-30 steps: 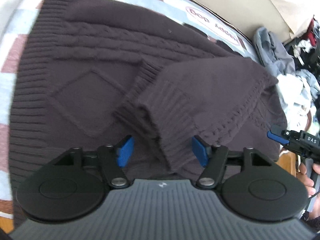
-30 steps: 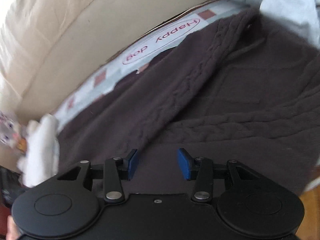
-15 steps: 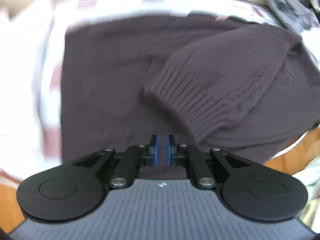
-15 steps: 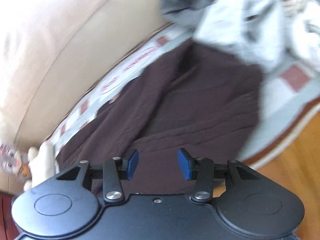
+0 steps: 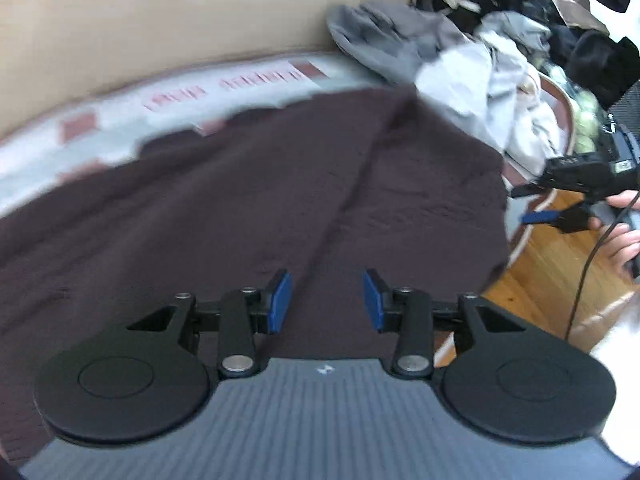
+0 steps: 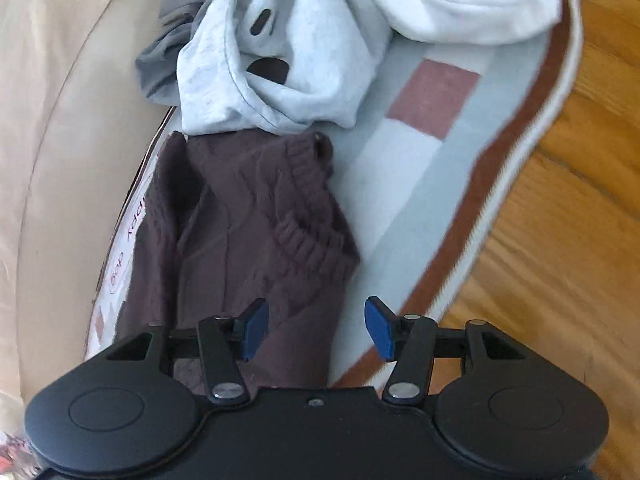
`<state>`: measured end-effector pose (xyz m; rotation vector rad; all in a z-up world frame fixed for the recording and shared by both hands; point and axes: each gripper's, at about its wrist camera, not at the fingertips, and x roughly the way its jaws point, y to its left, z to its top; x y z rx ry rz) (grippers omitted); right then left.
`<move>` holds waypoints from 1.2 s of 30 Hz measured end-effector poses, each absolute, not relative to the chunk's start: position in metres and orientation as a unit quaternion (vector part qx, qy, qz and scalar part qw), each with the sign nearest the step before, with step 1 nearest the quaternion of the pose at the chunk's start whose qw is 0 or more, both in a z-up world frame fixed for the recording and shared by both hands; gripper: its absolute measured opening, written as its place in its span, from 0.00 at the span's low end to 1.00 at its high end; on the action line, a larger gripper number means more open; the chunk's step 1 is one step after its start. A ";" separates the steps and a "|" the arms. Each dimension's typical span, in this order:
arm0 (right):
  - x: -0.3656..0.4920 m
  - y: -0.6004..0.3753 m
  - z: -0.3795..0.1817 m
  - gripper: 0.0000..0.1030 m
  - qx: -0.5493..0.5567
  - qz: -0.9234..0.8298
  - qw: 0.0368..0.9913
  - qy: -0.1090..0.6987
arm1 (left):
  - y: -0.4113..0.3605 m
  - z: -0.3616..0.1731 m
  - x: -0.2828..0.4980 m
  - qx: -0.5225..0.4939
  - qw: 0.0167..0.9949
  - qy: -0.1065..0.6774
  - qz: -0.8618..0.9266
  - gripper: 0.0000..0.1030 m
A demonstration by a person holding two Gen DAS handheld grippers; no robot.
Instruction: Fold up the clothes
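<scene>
Dark brown sweater (image 6: pixel 240 216) in chunky cable-knit wool with ribbed edging, pale grey garment (image 6: pixel 280 52) at upper centre in smooth jersey cloth, patterned mat (image 6: pixel 420 168) in soft matt fabric, floor (image 6: pixel 560 260) at right in glossy varnished wood, matt black plastic seen on the right gripper (image 6: pixel 316 330)

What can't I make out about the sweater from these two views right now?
- Left wrist: sweater knit and mat lettering smeared by motion blur.
- Left wrist: near hem hidden behind left gripper body.
- Right wrist: sweater's lower part hidden behind right gripper.
- Right wrist: top edge tucked under light grey garment.
</scene>
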<state>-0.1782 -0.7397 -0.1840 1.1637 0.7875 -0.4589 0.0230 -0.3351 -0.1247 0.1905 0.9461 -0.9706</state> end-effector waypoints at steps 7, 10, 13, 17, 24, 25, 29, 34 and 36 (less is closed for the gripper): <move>-0.167 -0.737 -0.212 0.57 0.535 -0.208 0.753 0.322 | -0.369 -0.143 0.024 0.116 0.760 0.459 -0.444 0.38; -0.158 -0.728 -0.214 0.42 0.500 -0.216 0.790 0.283 | -0.366 -0.143 0.029 0.086 0.748 0.473 -0.457 0.36; -0.137 -0.705 -0.202 0.21 0.390 -0.228 0.846 0.283 | -0.371 -0.145 0.034 0.078 0.743 0.490 -0.448 0.35; -0.116 -0.626 -0.141 0.20 0.213 -0.124 0.931 0.270 | -0.361 -0.131 0.040 0.064 0.754 0.476 -0.448 0.35; -0.091 -0.496 -0.147 0.19 -0.026 0.070 0.929 0.363 | -0.330 -0.136 0.071 0.052 0.776 0.498 -0.382 0.38; -0.090 -0.491 -0.160 0.20 -0.045 0.068 0.922 0.378 | -0.326 -0.139 0.072 0.041 0.773 0.503 -0.384 0.38; -0.086 -0.488 -0.180 0.21 -0.070 0.068 0.908 0.406 | -0.320 -0.152 0.073 -0.002 0.756 0.518 -0.401 0.38; -0.092 -0.493 -0.178 0.22 -0.084 0.086 0.909 0.400 | -0.341 -0.150 0.063 -0.011 0.739 0.492 -0.460 0.40; -0.107 -0.483 -0.183 0.22 -0.137 0.101 0.907 0.386 | -0.357 -0.151 0.060 0.002 0.737 0.478 -0.477 0.41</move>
